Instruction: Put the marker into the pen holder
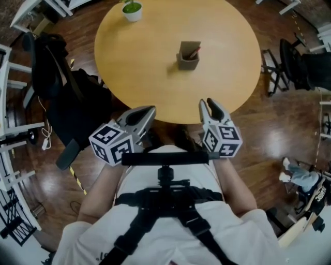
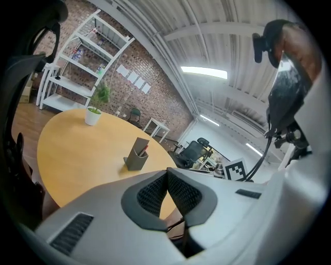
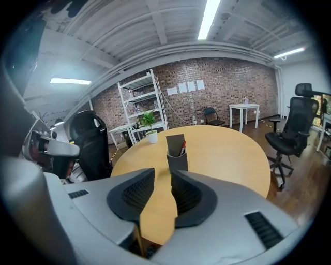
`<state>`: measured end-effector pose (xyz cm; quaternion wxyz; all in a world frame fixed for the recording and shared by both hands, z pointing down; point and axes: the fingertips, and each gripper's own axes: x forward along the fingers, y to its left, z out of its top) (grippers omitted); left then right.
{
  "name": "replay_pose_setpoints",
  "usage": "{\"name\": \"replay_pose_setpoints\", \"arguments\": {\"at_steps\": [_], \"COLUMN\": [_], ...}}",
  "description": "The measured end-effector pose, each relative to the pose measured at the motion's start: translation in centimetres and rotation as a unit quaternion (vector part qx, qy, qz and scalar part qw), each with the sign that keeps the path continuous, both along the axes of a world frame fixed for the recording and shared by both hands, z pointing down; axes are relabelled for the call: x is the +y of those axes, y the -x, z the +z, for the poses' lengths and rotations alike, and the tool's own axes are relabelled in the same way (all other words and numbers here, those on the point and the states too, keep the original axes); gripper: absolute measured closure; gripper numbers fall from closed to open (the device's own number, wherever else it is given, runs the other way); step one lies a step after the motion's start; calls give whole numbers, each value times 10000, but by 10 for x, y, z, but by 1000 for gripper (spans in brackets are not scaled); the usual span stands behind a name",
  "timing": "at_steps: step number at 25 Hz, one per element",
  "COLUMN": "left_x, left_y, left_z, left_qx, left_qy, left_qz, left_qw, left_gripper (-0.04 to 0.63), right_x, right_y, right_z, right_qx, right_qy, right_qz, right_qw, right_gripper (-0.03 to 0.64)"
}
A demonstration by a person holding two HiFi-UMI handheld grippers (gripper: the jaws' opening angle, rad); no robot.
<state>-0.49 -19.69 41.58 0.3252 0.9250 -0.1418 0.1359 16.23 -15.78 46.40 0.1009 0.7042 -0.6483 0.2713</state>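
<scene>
One tabletop [image 1: 145,72] carries one pen holder [image 1: 188,58] and one potted plant [image 1: 132,9]. One marker [image 1: 194,53] stands inside the holder, near the tabletop's middle, its long axis nearly upright and leaning, red end up. Two claws are level at the near edge, pointing towards the holder and well apart from it. The left claw [image 1: 151,109] is closed on nothing, pad tips touching. The right claw [image 1: 208,102] is parted a sliver, empty.

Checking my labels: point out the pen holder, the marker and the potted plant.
pen holder [image 1: 187,64], head view, front wall
marker [image 1: 194,53], head view, red exposed end
potted plant [image 1: 132,13], head view, white pot
</scene>
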Motion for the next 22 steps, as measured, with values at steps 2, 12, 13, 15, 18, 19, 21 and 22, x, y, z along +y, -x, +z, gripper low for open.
{"name": "replay_pose_setpoints", "arguments": {"at_steps": [2, 12, 13, 15, 18, 19, 21, 22], "left_x": [0, 13, 17, 27, 46, 53, 69, 80], "left_y": [2, 9, 9, 11, 12, 11, 10, 10], "left_z": [-3, 6, 7, 8, 7, 5, 3, 3], "left_qx": [-18, 34, 25, 8, -31, -36, -33, -36], "left_qy": [-83, -202, -212, -230, -272, -295, -334, -343], "left_qz": [100, 677, 724, 753, 698, 675, 644, 637], "left_qw": [9999, 9975, 9971, 9969, 9972, 9973, 9974, 9974], "left_gripper": [598, 598, 598, 598, 598, 598, 598, 598], "right_x": [5, 34, 38, 47, 58, 62, 74, 82], "right_y": [3, 24, 26, 31, 36, 37, 38, 38], "right_z": [-2, -7, -7, -9, -9, -8, -7, -8], "right_qx": [-14, -63, -79, -97, -152, -179, -227, -243], "right_qy": [17, 121, 110, 67, -39, -64, -101, -116], "right_qz": [96, 672, 714, 727, 593, 553, 495, 462], "right_qw": [10000, 9976, 9974, 9973, 9981, 9983, 9985, 9986], "right_gripper": [508, 508, 508, 508, 508, 508, 509, 509]}}
